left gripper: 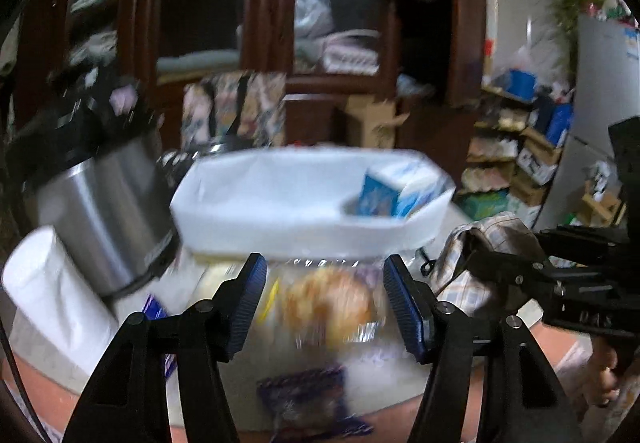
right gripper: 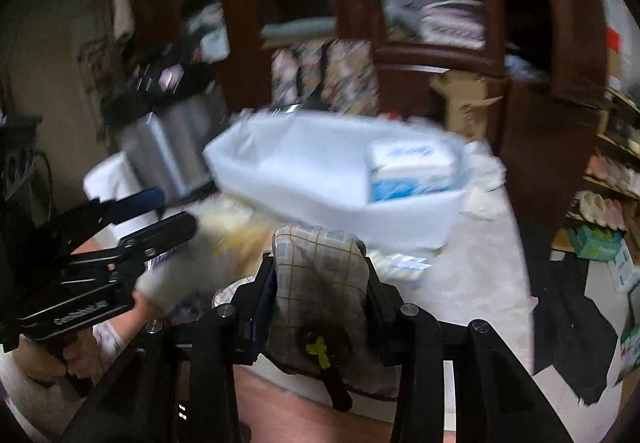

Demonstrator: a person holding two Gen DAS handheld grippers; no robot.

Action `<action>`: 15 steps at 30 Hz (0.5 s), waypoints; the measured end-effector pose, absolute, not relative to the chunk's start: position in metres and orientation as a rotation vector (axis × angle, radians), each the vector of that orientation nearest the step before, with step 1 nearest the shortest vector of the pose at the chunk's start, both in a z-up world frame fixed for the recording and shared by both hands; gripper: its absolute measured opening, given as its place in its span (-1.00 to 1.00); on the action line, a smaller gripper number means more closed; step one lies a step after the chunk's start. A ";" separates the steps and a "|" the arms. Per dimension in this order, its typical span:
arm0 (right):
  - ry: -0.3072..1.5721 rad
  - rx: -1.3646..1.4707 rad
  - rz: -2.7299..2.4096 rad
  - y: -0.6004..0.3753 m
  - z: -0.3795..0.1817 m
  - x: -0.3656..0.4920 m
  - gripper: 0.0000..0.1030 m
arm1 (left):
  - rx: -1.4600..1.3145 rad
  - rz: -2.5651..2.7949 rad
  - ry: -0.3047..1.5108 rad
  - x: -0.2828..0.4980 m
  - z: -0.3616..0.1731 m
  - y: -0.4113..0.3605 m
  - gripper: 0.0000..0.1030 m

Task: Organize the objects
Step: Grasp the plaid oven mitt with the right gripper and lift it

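Grip, right: right gripper point(right gripper: 320, 283) was closed on a checked pouch point(right gripper: 320, 275), fingers pressed into its soft sides, pouch upright between them.
Grip, left: left gripper point(left gripper: 324, 299) stood wide open with nothing in it; a wrapped bun point(left gripper: 332, 307) lay on the table just beyond the gap, blurred.
Destination: white tub point(left gripper: 280, 227) sat farther back on the table, a blue-and-white carton point(left gripper: 400, 191) in its right end; the rest looked free.
Neighbours: steel pot point(left gripper: 108, 219) leaned at the tub's left, a white roll point(left gripper: 44, 291) nearer; a purple packet point(left gripper: 308, 399) lay near the table edge.
Risk, pouch: soft fabric could sag and slip if the squeeze eased before reaching the tub.
Risk, bun: closing hard could probably crush it or skid on the wrapper.
Risk, crowding: both tools sat near each other and might collide.
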State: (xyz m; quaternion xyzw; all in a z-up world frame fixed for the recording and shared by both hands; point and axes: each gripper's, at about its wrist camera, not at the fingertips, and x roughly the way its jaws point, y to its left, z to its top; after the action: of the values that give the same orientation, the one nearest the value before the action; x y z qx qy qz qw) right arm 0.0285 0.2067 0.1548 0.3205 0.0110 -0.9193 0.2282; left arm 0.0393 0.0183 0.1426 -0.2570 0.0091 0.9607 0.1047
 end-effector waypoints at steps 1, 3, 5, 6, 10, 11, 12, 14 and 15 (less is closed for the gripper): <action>-0.009 0.870 -2.561 0.219 0.166 0.029 -0.26 | -0.737 2.818 0.010 0.038 0.150 0.020 0.33; -0.070 0.854 -2.598 0.234 0.182 0.027 -0.26 | -0.707 2.810 -0.008 0.026 0.157 0.021 0.36; -0.163 0.837 -2.631 0.247 0.201 0.020 -0.26 | -0.691 2.810 -0.037 0.009 0.167 0.025 0.36; -0.204 0.829 -2.633 0.250 0.208 0.015 -0.26 | -0.702 2.801 -0.055 -0.001 0.169 0.028 0.36; -0.451 0.834 -2.523 0.248 0.225 -0.017 -0.26 | -0.763 2.768 -0.151 -0.038 0.166 0.028 0.36; -0.504 0.844 -2.484 0.246 0.224 -0.026 -0.26 | -0.770 2.767 -0.170 -0.045 0.163 0.026 0.36; -0.554 0.855 -2.451 0.242 0.222 -0.036 -0.26 | -0.776 2.778 -0.187 -0.057 0.158 0.023 0.36; -0.673 0.869 -2.399 0.234 0.213 -0.059 -0.26 | -0.786 2.823 -0.169 -0.068 0.149 0.017 0.34; -0.749 0.867 -2.348 0.230 0.206 -0.073 -0.26 | -0.801 2.842 -0.160 -0.075 0.144 0.012 0.32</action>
State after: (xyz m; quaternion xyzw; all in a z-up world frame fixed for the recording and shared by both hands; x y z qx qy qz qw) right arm -0.0731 0.2299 0.2057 0.3205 -0.2768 -0.8673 0.2615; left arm -0.0754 0.0121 0.1435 -0.2697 -0.0538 0.9570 0.0920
